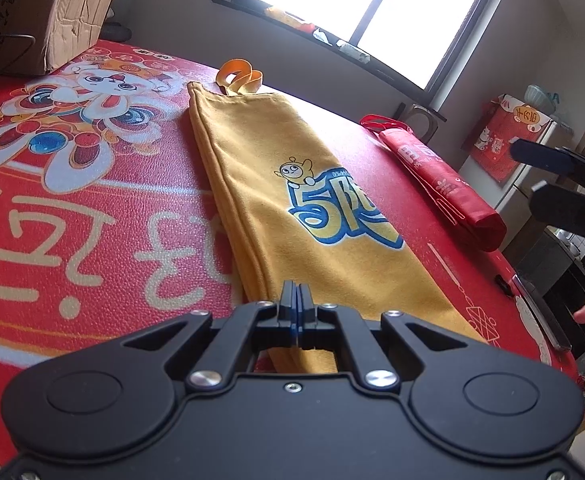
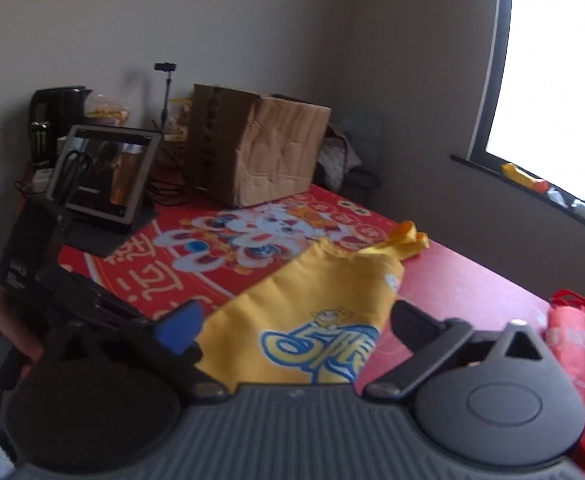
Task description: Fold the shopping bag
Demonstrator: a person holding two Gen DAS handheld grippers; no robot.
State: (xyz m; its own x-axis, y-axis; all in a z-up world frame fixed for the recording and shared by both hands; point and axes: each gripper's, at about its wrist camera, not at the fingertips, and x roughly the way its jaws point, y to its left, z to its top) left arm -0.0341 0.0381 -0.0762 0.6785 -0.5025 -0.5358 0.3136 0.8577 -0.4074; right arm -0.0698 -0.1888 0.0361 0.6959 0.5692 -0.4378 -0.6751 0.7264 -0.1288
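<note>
Left wrist view: my left gripper point(image 1: 297, 300) was fully closed, jaws pressed together over the near end of the yellow bag point(image 1: 292, 200), seemingly pinning it. From the bag, handles point(image 1: 239, 76) pointed away toward the window; a folded red bag point(image 1: 440, 184) lay just beside it.

Right wrist view: my right gripper point(image 2: 292, 328) stood wide open, empty, above the bag point(image 2: 312, 320). Lengthwise folding looked done; crosswise folding remained.
</note>
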